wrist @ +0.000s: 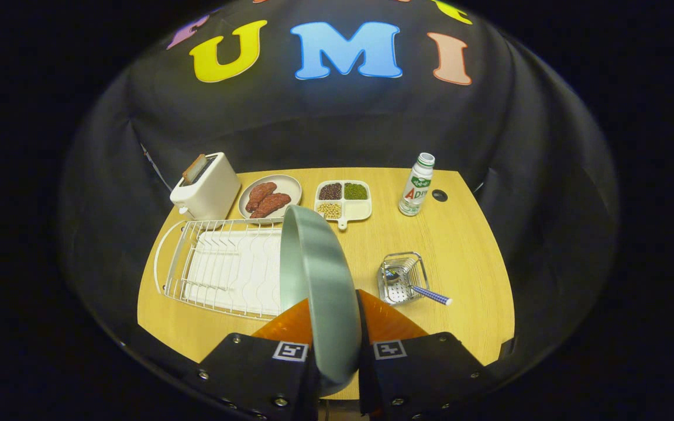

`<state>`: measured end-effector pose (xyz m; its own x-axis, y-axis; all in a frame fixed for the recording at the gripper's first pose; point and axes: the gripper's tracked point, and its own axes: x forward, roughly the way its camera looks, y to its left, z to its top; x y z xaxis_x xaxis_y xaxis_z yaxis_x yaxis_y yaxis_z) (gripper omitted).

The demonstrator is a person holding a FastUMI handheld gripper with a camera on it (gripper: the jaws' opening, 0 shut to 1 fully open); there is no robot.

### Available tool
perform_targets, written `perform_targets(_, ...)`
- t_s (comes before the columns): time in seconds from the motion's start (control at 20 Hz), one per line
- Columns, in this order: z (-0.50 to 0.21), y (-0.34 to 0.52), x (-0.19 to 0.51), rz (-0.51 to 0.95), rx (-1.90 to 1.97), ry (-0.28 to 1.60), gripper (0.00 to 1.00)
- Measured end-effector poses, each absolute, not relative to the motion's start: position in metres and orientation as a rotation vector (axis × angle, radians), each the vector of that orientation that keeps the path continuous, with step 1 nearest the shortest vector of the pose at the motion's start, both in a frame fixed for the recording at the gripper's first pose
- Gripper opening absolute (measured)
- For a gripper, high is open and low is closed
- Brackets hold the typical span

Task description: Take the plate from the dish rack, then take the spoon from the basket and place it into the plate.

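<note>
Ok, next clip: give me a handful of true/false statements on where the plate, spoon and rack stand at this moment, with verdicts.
1. The gripper has its fingers shut on the grey plate, which stands on edge between them. True.
2. The dish rack holds a second plate. False: its slots are bare.
3. The spoon lies in the grey plate. False: it sits in the small metal basket, its blue handle sticking out over the rim.
4. A toaster with a slice in its slot stands beyond the dish rack. True.
5. The bottle lies on its side beside the basket. False: it stands upright, well beyond the basket, near the table's far edge.
</note>
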<state>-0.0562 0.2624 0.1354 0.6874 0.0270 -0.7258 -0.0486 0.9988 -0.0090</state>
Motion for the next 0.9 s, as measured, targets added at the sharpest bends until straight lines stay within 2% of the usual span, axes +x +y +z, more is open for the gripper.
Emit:
perform_targets(0.4,0.112,0.199,-0.111,0.090,0.026,0.873,0.26)
perform_targets(0.9,0.045,0.191,-0.157,0.128,0.189,0.998,0.26)
